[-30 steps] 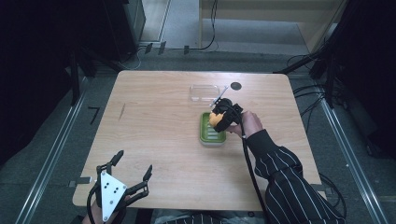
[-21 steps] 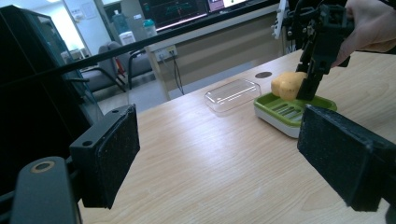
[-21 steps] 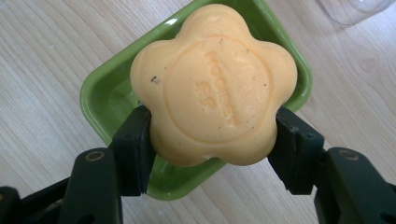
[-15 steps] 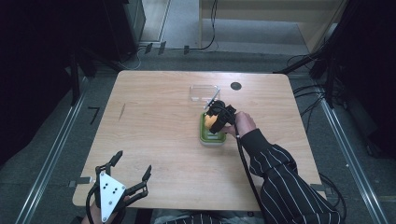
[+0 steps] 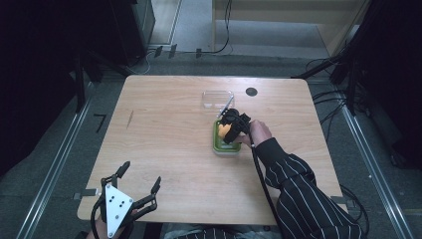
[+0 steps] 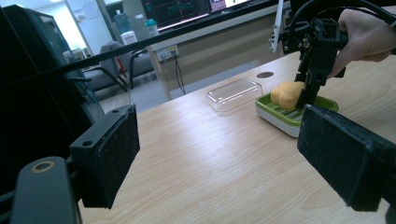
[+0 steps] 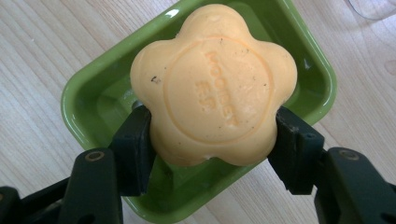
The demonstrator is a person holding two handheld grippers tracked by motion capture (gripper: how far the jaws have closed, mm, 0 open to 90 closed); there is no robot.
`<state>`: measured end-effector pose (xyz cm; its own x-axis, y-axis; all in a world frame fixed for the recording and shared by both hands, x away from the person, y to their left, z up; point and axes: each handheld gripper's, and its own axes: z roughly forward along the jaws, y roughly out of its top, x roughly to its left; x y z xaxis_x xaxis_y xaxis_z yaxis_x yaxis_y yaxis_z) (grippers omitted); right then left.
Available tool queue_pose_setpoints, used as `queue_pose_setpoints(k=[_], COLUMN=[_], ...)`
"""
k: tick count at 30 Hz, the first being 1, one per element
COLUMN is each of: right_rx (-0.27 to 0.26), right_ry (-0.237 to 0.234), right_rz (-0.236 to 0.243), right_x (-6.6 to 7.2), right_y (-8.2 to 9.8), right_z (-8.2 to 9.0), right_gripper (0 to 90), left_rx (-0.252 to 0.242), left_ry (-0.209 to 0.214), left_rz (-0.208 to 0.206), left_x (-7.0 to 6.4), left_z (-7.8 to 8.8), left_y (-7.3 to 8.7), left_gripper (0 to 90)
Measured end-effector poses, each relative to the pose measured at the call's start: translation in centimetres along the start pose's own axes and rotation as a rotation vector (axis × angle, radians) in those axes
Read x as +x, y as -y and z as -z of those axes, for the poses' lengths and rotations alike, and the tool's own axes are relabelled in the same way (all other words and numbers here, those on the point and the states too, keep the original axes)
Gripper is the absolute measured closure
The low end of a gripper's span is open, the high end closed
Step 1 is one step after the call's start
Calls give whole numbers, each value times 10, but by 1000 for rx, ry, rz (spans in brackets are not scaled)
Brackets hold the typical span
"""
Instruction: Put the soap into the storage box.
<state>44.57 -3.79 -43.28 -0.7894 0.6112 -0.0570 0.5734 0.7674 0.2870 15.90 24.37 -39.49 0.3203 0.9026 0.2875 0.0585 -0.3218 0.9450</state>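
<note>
Soap (image 7: 212, 86), orange and flower-shaped, sat clamped between the jaws of our right gripper (image 7: 212, 140), directly over the green soap dish (image 7: 88, 100). From the left gripper view we judged the bar to be at or just above the ribbed floor of the dish; contact could not be confirmed. We took the step in hand to be placing the soap in the dish, though lifting it out would look the same. If placing, the next move called for lowering until seated, then spreading the jaws without dragging the bar. Our left gripper (image 5: 130, 191) rested idle at the near left table corner, jaws spread wide and empty. A clear plastic lid (image 5: 217, 98) lay just beyond the dish. The wooden table (image 5: 164, 129) stood on grey flooring, with cables trailing behind it.
</note>
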Motion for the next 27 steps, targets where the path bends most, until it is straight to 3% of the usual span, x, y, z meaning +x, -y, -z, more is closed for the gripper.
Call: queue_pose_setpoints(k=[27], right_rx=[2], right_ry=[33], right_rz=[42], right_x=[7], right_y=[-2], right_z=[-13], right_gripper=[393], left_rx=[-2], left_ry=[0], left_rz=[-2], left_x=[0], left_z=[0], left_y=[0], left_gripper=[130])
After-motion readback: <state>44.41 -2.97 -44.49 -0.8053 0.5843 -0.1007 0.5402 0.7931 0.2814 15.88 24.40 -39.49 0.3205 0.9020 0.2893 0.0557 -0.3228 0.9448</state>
